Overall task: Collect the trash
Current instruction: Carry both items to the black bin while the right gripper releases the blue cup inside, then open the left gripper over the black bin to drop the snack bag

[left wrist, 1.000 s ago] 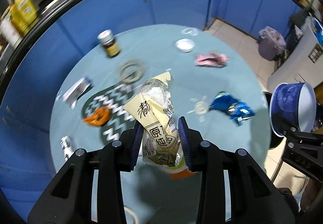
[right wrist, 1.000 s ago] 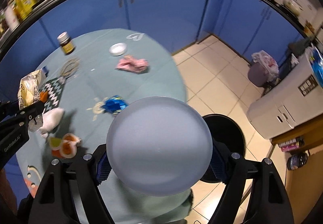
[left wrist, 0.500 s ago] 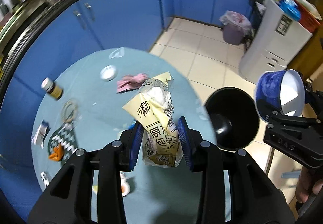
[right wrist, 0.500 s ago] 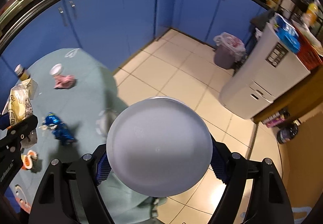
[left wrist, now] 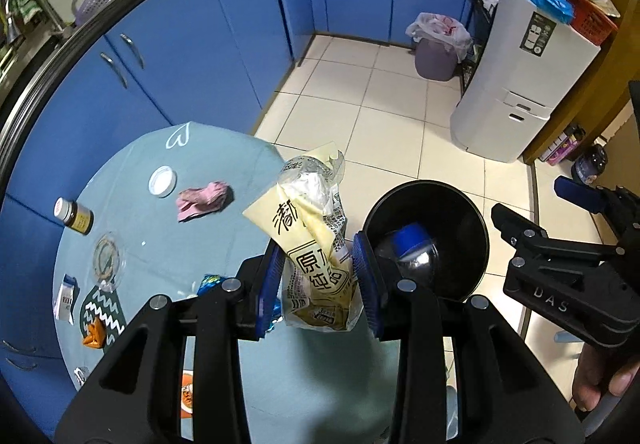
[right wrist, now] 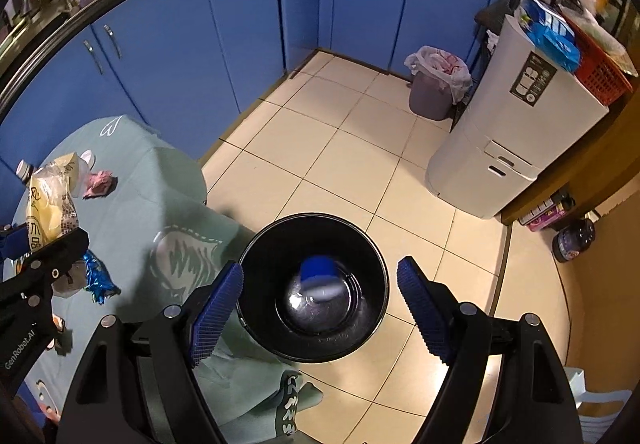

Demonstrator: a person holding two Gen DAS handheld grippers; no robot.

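Yellow and clear plastic, a crumpled wrapper printed with black characters, is clamped between the blue pads of the left tool. Its long axis runs upright in the left wrist view, the torn open end pointing toward the top of the frame and leaning slightly left, the sealed end hanging below the pads. It sits at the centre of that frame, above the edge of the round desk with its pale green cloth and just left of the black bin on the tiled floor.

In the right wrist view the right tool stands wide apart with nothing between its pads, directly above the bin, which fills the lower centre. Inside the bin lies a blue cup, blurred, over a shiny clear item I cannot identify.

On the desk, at the left of the left wrist frame, lie a pink crumpled tissue, a white lid, a small brown jar and a blue foil wrapper.
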